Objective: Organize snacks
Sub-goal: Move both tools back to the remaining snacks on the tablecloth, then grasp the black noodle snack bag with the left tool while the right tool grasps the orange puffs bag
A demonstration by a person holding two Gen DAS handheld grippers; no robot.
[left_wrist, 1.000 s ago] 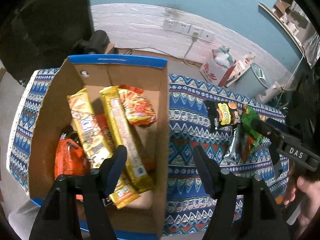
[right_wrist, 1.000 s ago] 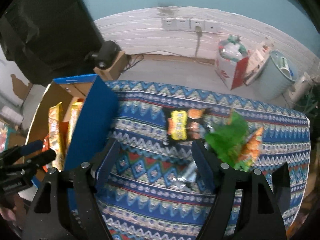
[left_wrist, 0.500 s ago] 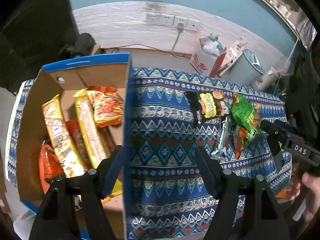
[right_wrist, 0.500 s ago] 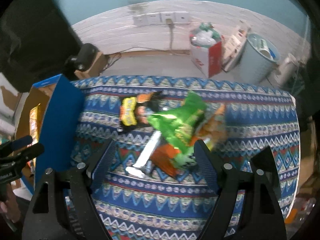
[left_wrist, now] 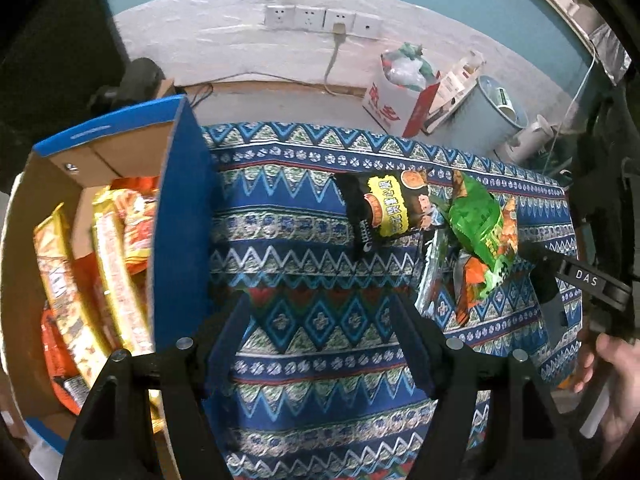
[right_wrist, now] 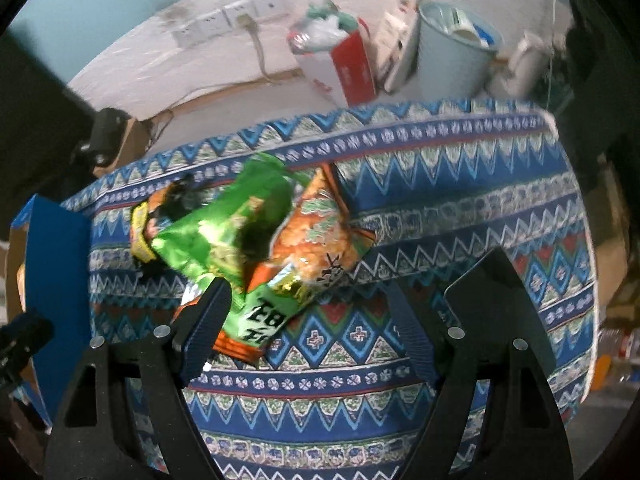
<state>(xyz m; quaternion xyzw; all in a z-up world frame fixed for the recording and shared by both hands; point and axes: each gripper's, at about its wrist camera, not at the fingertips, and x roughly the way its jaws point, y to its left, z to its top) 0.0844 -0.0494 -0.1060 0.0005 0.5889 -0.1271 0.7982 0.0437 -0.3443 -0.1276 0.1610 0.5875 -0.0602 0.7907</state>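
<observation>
A cardboard box (left_wrist: 180, 216) with blue rims stands at the left and holds several yellow and orange snack packs (left_wrist: 116, 264). On the patterned tablecloth (left_wrist: 304, 240) lie a black-and-yellow bag (left_wrist: 384, 208), a green bag (left_wrist: 480, 232), an orange bag (left_wrist: 472, 280) and a silvery wrapper (left_wrist: 430, 276). My left gripper (left_wrist: 320, 320) is open and empty over the cloth beside the box. My right gripper (right_wrist: 308, 312) is open just before the green bag (right_wrist: 216, 240) and the orange bag (right_wrist: 316, 240); it also shows in the left wrist view (left_wrist: 556, 276).
Behind the table are a white wall with sockets (left_wrist: 320, 20), a red-and-white carton (left_wrist: 396, 100), a pale blue bin (left_wrist: 480, 120) and a dark camera (left_wrist: 136, 80) on a box. The cloth's right edge (right_wrist: 584, 240) drops off.
My left gripper has swung right, from over the box to over the cloth. My right gripper has moved right and closer to the green and orange bags.
</observation>
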